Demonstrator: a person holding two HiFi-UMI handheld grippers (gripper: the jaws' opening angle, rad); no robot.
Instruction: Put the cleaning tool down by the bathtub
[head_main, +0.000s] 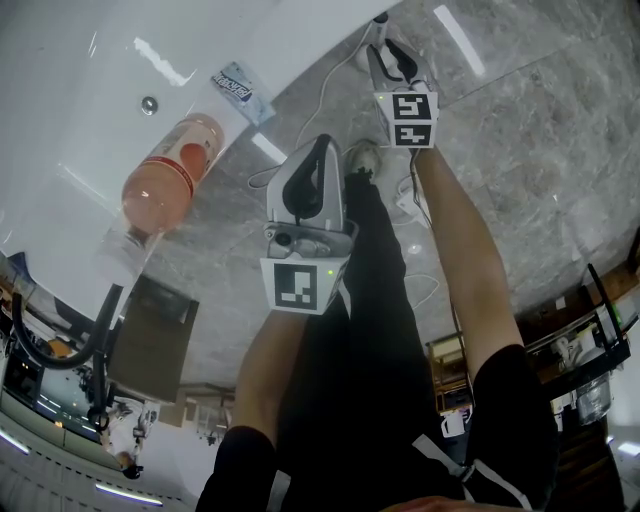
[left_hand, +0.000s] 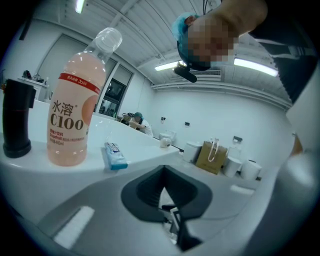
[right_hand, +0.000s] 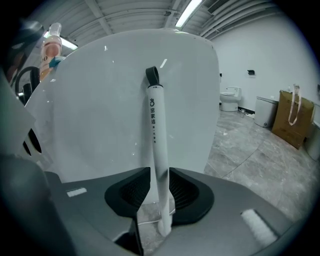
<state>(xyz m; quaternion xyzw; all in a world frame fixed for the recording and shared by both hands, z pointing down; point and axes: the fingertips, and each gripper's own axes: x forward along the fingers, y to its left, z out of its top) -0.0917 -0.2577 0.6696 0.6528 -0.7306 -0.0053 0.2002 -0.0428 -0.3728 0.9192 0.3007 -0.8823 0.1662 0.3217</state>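
In the right gripper view our right tongs (right_hand: 160, 175) stand apart. The tool (right_hand: 156, 130), a white handle, is upright between them at centre frame, with a sliver of gap on its left. It rests against the tub (right_hand: 100, 110) wall, with a black loop (right_hand: 152, 75) on top. Grey floor (right_hand: 260, 160) lies open at right. Our left tongs (left_hand: 165, 172) are closed tip to tip on nothing. At upper left of the left gripper view, a pink bottle (left_hand: 70, 115) on the tub rim reads "C100". The handle's print is too small to read.
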